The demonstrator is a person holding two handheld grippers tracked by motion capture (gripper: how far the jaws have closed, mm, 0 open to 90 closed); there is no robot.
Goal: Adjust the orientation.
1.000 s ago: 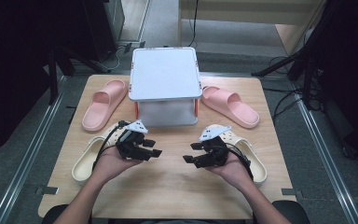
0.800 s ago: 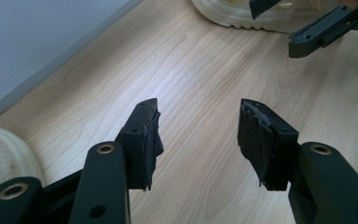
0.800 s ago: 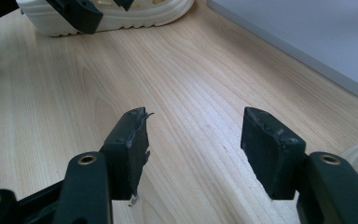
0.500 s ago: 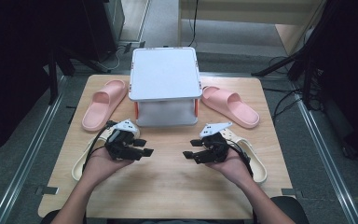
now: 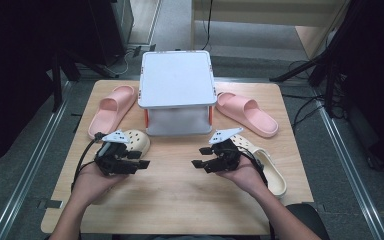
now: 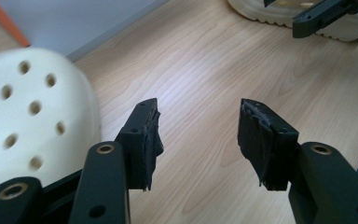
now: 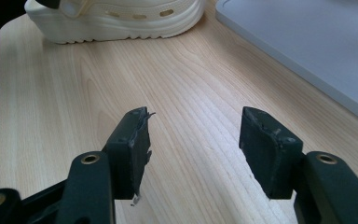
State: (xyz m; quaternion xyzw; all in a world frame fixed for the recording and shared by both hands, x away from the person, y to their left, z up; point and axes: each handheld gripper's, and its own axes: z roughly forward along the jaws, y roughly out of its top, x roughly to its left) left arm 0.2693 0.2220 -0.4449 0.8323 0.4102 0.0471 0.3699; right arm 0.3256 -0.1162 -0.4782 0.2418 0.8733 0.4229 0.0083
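Box sits top centre of the table, one slide at its left and the other slide at its right. Lower down, left clog lies below the left slide near the box's lower left corner, right clog below the right slide toward the frame's right. Left gripper is over the left clog's lower side, right gripper at the right clog's left end, both at mid-frame facing each other with bare table between.
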